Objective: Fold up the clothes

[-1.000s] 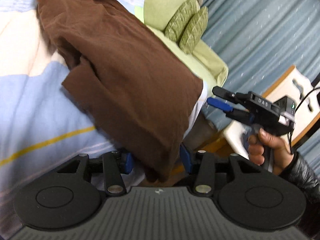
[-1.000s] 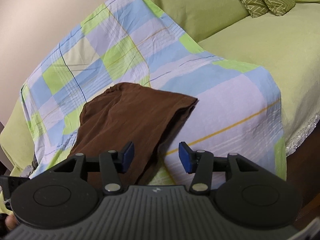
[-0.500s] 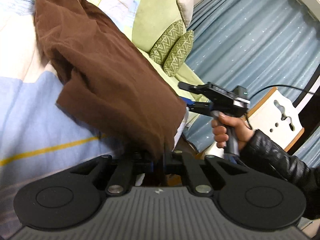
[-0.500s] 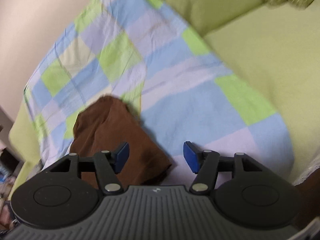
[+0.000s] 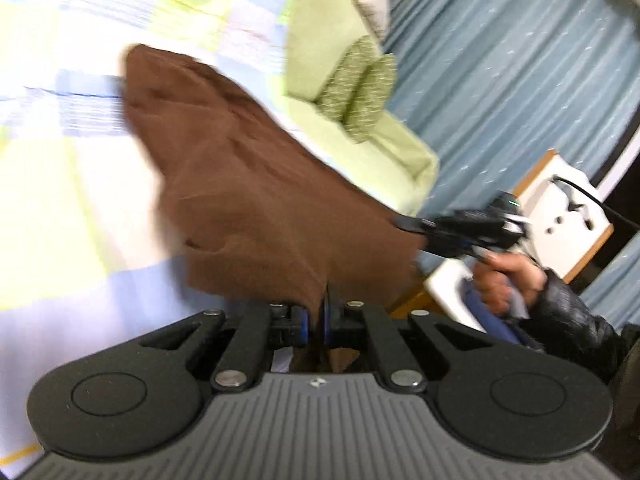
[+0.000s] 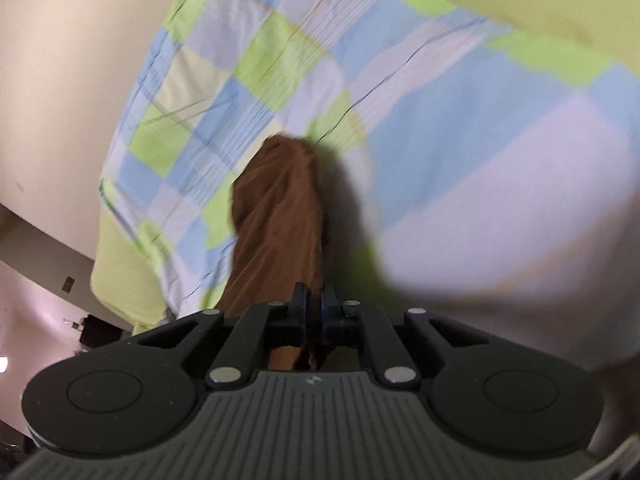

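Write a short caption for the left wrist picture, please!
Left gripper pinches the brown garment's edge over a checked sheet.

Checked sheet (image 6: 460,128) on green sofa (image 5: 372,152), 2 cushions (image 5: 360,92), blue curtain (image 5: 512,60).

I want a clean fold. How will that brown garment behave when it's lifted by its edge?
Probably floppy: the brown garment sags between the left gripper and right gripper, both pinching it. Likely light, as thin pinches carry it. It may bunch; folds already show.
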